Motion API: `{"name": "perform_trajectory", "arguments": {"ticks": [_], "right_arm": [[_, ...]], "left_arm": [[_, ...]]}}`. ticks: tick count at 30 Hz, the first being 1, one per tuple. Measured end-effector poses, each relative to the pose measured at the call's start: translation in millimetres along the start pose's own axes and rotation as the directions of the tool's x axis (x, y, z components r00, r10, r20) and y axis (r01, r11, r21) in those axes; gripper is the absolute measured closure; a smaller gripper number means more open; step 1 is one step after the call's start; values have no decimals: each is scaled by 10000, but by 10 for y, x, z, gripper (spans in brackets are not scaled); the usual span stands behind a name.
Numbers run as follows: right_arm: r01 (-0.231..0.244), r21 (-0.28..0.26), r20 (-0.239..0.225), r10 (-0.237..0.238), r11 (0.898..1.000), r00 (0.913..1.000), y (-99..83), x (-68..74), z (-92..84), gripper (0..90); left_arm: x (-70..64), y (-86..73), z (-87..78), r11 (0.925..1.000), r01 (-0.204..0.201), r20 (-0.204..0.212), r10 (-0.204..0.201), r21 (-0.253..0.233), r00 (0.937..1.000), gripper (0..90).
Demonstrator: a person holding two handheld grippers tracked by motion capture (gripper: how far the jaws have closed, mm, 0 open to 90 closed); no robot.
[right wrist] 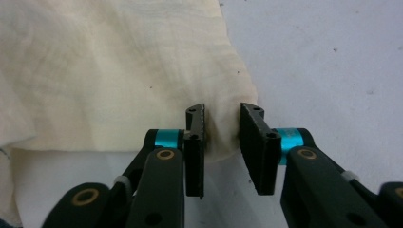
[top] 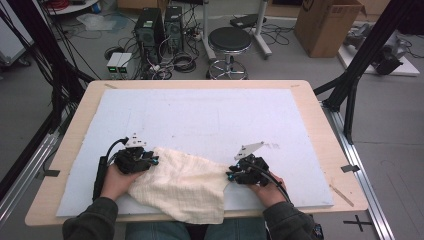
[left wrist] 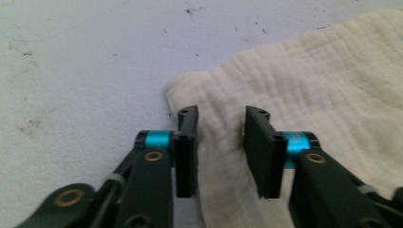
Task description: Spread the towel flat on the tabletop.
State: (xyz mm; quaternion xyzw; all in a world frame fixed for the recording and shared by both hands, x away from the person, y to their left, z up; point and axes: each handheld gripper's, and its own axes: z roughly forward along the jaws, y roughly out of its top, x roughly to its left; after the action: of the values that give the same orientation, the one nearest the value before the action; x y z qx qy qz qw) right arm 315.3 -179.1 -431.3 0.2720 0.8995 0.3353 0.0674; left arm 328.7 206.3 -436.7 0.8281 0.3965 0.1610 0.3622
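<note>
A cream, crinkled cloth point(top: 185, 182) lies rumpled on the white board point(top: 210, 115) near the front edge, and its lower part hangs over that edge. My left gripper point(top: 154, 161) is at the cloth's upper left corner. In the left gripper view its jaws point(left wrist: 221, 114) stand apart, with the cloth's point(left wrist: 309, 80) edge lying between them. My right gripper point(top: 230, 175) is at the cloth's right corner. In the right gripper view its jaws point(right wrist: 223, 111) also stand apart, and a raised fold of the cloth point(right wrist: 109, 76) sits in the gap.
The white board covers a wooden table point(top: 325, 130) and is bare behind the cloth. Beyond the table stand a black stool point(top: 229, 42), computer towers point(top: 150, 27) with cables, and a cardboard box point(top: 327, 25). Black frame posts point(top: 350, 85) stand at both sides.
</note>
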Motion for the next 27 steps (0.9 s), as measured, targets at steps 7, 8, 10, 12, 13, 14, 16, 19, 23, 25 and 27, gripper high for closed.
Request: {"name": "perform_trajectory", "arguments": {"ticks": [7,8,10,12,13,14,16,19,23,25,27], "right_arm": [[124,38,-178,-123,9999,9998,10,8,7,849],[166,29,-183,-166,9999,9997,11,6,8,853],[213,86,-229,-211,9997,9995,19,1,3,859],[298,150,-182,-295,9994,9994,36,3,-12,860],[419,105,-100,-418,9991,9991,50,3,-28,861],[509,52,-46,-509,9987,9987,69,2,-57,861],[665,-168,188,-662,9976,9976,115,-10,-130,860],[892,-236,585,-877,9957,9944,197,-68,-241,861],[980,-293,1195,-939,9948,9884,376,-276,-334,861],[990,-232,1507,-944,9948,9841,510,-414,-370,861],[1001,-298,1786,-932,9945,9795,660,-549,-413,861]], "left_arm": [[-26,-9,-30,9998,147,549,-142,-93,9984,856],[-48,-4,-38,10000,4,559,1,-99,9984,865],[-86,12,-51,9998,-30,627,43,-204,9980,870],[-111,32,-68,9994,-57,570,77,-355,9983,873],[-114,42,-84,9992,-79,603,102,-386,9981,874],[-121,52,-102,9988,-69,603,98,-481,9981,875],[-124,76,-139,9974,5,619,40,-725,9981,876],[-119,142,-176,9930,210,645,-136,-1165,9978,877],[-82,306,-135,9890,432,193,-409,-1414,9990,880],[-40,411,-81,9875,572,-64,-587,-1468,9983,880],[7,515,-21,9813,905,-136,-942,-1697,9955,881]]}}
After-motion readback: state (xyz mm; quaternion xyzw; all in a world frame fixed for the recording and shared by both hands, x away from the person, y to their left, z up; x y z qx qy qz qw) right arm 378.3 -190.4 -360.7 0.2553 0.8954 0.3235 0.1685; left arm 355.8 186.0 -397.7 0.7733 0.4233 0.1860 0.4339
